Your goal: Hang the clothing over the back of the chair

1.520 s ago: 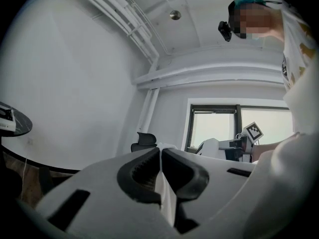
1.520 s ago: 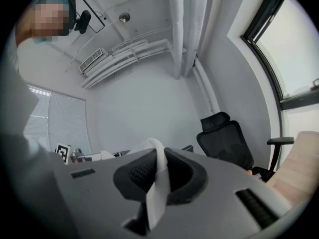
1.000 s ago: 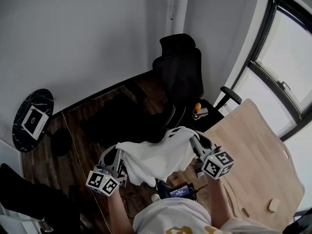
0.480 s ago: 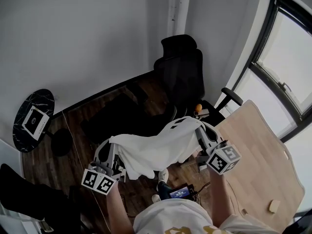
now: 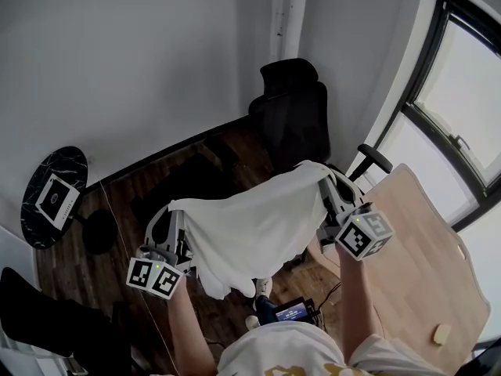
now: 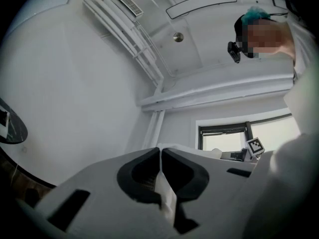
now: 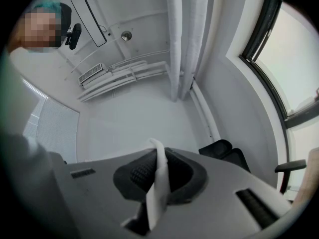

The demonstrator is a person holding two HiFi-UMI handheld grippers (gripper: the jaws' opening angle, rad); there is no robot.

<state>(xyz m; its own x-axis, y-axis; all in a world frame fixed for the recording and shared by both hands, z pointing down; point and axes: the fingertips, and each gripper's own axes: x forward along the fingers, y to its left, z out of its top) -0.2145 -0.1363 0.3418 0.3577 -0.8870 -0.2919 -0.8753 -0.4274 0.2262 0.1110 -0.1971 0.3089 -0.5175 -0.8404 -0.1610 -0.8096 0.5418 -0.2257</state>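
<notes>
A person stands holding a white piece of clothing (image 5: 250, 225) stretched in the air between two hand-held grippers, seen from above. The left gripper (image 5: 172, 215) has its jaws pressed together on one top corner of the cloth. The right gripper (image 5: 326, 177) pinches the other top corner, with a thin fold of white fabric standing up between its pads. The clothing sags between them like a hammock, and its lower edge hangs down towards the person's feet.

A black office chair (image 5: 293, 124) with a tall back and a headrest stands on the dark wood floor (image 5: 141, 210), beyond the clothing and near the far corner of a pale wooden desk (image 5: 423, 257). The cloth does not touch the chair yet.

Several things could probably go wrong from here:
- Each gripper holds only a narrow edge of fabric, so a quick swing forward could pull a corner free.
- The hanging lower edge could snag on the seat or an armrest before the top clears the back.
- Cloth laid only over the narrow headrest, or with too little falling behind, would likely slide off.
- A push from the cloth could turn the chair.
</notes>
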